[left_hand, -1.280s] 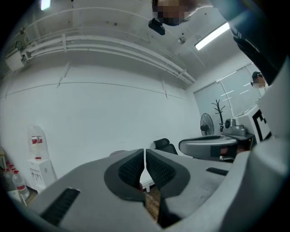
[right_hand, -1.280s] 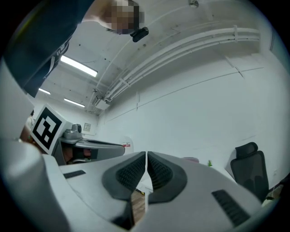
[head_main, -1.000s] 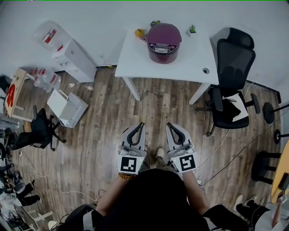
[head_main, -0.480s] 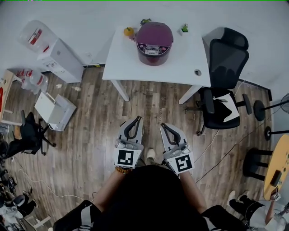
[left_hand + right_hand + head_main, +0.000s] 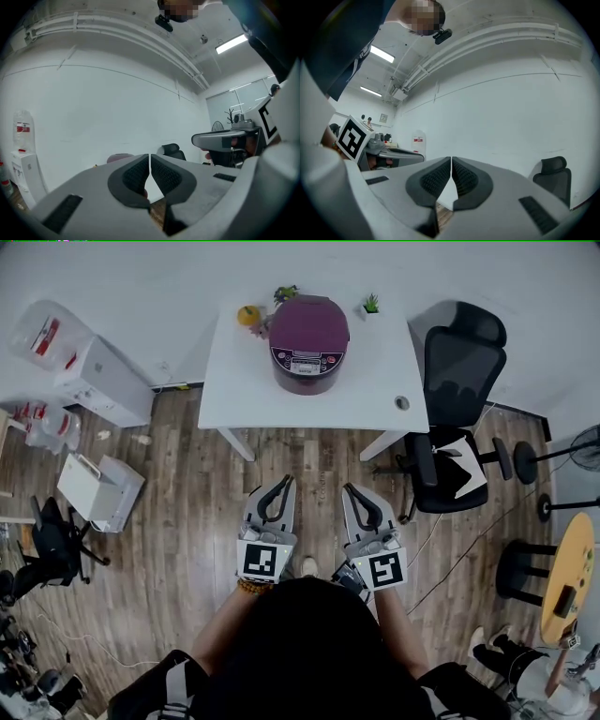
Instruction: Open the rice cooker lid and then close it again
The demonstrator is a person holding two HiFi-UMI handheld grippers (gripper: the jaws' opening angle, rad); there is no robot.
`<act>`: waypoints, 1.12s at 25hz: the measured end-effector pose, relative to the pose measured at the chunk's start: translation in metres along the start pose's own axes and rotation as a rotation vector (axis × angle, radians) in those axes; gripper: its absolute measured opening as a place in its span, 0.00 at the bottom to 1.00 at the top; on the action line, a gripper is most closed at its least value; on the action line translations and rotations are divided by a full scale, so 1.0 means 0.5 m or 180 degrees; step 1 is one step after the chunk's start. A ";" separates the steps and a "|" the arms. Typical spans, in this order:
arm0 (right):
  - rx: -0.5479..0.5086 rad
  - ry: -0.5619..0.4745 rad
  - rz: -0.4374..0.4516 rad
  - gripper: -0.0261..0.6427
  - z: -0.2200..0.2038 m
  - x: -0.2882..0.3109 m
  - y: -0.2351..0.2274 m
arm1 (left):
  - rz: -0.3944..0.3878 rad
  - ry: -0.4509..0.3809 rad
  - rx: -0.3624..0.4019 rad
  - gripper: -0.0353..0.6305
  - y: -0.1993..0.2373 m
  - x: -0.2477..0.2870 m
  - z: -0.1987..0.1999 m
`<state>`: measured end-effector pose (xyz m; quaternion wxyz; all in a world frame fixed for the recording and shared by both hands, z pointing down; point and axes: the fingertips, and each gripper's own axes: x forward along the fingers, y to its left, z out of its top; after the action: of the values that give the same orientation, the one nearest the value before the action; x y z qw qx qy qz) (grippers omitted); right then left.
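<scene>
A purple rice cooker (image 5: 308, 343) with its lid down stands on the white table (image 5: 375, 381) against the far wall. In the left gripper view only its top (image 5: 118, 158) peeks over the jaws. My left gripper (image 5: 281, 484) and right gripper (image 5: 352, 489) are held side by side over the wooden floor, well short of the table. Both are shut with nothing between the pads. The left gripper (image 5: 149, 161) and the right gripper (image 5: 451, 165) both point level at the white wall.
A black office chair (image 5: 452, 409) stands to the right of the table. A white water dispenser (image 5: 89, 371) and a white box (image 5: 98, 491) are at the left. An orange fruit (image 5: 247, 315) and small plants (image 5: 371, 304) sit on the table beside the cooker. A round wooden table (image 5: 567, 577) is at far right.
Both grippers, and the person carrying them, have moved forward toward the table; the table and cooker now appear lower and nearer in the head view. Both pairs of jaws stay shut.
</scene>
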<state>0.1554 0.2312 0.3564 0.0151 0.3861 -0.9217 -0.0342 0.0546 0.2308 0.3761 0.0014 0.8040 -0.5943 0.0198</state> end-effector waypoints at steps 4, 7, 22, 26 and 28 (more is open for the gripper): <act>-0.0096 0.0007 -0.0125 0.08 0.013 0.069 -0.018 | -0.0054 -0.0042 0.0020 0.11 0.062 0.043 0.008; -0.0116 0.0145 -0.0170 0.08 0.000 0.116 -0.030 | -0.0060 -0.0074 0.0011 0.11 0.116 0.072 0.013; -0.0245 0.0301 -0.0474 0.08 -0.034 0.264 -0.129 | -0.0067 -0.0078 -0.0010 0.11 0.281 0.202 -0.007; -0.0169 0.0308 -0.0497 0.08 -0.062 0.313 -0.205 | -0.0011 0.0203 0.0050 0.11 0.299 0.255 -0.050; -0.0142 0.0259 -0.0498 0.08 -0.061 0.343 -0.249 | 0.0049 0.0261 0.0084 0.11 0.312 0.283 -0.055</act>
<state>0.1255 0.0204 0.3780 0.0584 0.4576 -0.8863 -0.0401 -0.0538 0.0504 0.4049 0.0150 0.7979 -0.5996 0.0607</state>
